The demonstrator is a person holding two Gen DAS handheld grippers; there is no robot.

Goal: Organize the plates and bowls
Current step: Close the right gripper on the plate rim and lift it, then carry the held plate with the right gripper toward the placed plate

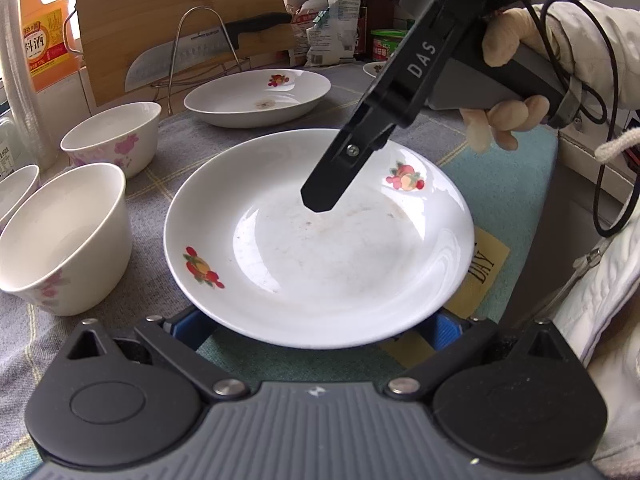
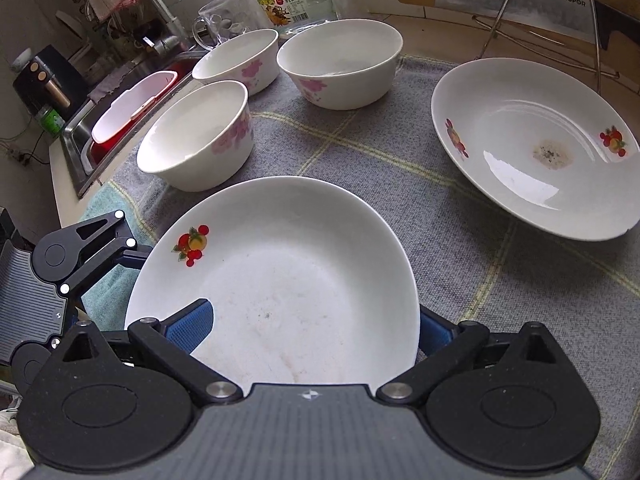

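A white plate with fruit prints [image 1: 320, 240] [image 2: 288, 256] is close in front of both tools, above the grey checked cloth [image 2: 460, 280]. My left gripper [image 1: 316, 326] is open, its blue pads [image 1: 444, 328] wide apart under the plate's near rim. My right gripper [image 2: 312, 328] is open too. Its left pad [image 2: 192, 322] lies over the plate's inside, while the right pad [image 2: 434, 330] is half hidden behind the rim. In the left wrist view one black finger [image 1: 320, 196] hovers over the plate. A second fruit plate [image 1: 256, 100] [image 2: 532, 148] and three flowered bowls [image 2: 196, 136] [image 2: 240, 56] [image 2: 340, 64] stand on the cloth.
A cutting board [image 1: 180, 8], a cleaver [image 1: 168, 60] and a wire rack [image 1: 200, 48] stand behind the plates. An orange bottle [image 1: 44, 32] is at the far left. A sink with a red-and-white basin [image 2: 132, 108] lies left of the bowls. A gloved hand [image 1: 508, 80] holds the right tool.
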